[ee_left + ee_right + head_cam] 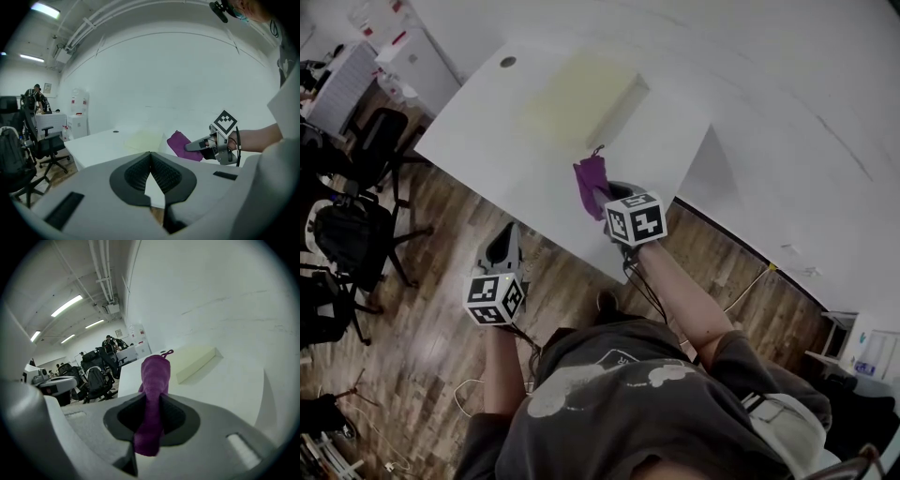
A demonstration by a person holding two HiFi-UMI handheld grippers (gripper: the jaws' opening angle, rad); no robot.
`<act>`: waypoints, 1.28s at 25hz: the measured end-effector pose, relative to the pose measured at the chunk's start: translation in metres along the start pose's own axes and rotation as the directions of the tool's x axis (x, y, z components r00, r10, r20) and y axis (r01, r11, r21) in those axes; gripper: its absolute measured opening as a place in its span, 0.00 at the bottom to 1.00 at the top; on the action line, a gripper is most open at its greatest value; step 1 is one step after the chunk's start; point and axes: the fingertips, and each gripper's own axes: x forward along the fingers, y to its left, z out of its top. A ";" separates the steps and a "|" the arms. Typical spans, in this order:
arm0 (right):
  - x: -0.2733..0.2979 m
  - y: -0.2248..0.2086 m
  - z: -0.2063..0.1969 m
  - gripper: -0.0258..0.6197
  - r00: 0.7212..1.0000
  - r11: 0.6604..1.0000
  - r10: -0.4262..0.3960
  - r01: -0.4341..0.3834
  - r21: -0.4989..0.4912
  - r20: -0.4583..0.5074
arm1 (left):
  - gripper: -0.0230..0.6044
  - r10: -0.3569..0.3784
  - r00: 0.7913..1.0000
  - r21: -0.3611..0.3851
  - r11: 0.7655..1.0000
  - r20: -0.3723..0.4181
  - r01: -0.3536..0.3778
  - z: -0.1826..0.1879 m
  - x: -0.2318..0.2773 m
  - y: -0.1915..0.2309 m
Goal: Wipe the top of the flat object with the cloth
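Observation:
A pale yellow flat slab [581, 98] lies on the white table [487, 141], towards its far side. My right gripper [603, 194] hovers over the table just short of the slab, shut on a purple cloth [590, 177] that sticks out ahead of the jaws. In the right gripper view the cloth [153, 390] stands pinched between the jaws, with the slab [197, 359] beyond it. My left gripper [510, 231] hangs near the table's front edge, shut and empty. The left gripper view shows the slab [143, 139], the cloth [179, 144] and the right gripper [193, 146].
Black office chairs [370, 155] and a backpack [342, 234] stand on the wood floor left of the table. A round cable hole [507, 62] marks the table's far corner. A white wall [787, 103] runs close behind the table. White cabinets [77, 124] stand further off.

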 end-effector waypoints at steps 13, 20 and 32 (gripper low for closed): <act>-0.022 0.093 -0.027 0.15 1.000 0.999 -0.001 0.001 -0.041 -0.003 | 0.03 0.023 0.999 -0.081 0.997 0.031 -0.021 -0.041 -0.113 0.018; -0.050 0.125 -0.048 0.15 1.000 0.998 0.002 -0.001 -0.066 0.004 | 0.03 0.030 0.998 -0.083 0.996 0.061 -0.025 -0.050 -0.159 0.011; -0.127 0.169 -0.103 0.15 1.000 0.997 -0.019 0.021 -0.073 0.025 | 0.03 -0.015 0.995 -0.079 0.997 0.097 0.023 -0.070 -0.228 -0.027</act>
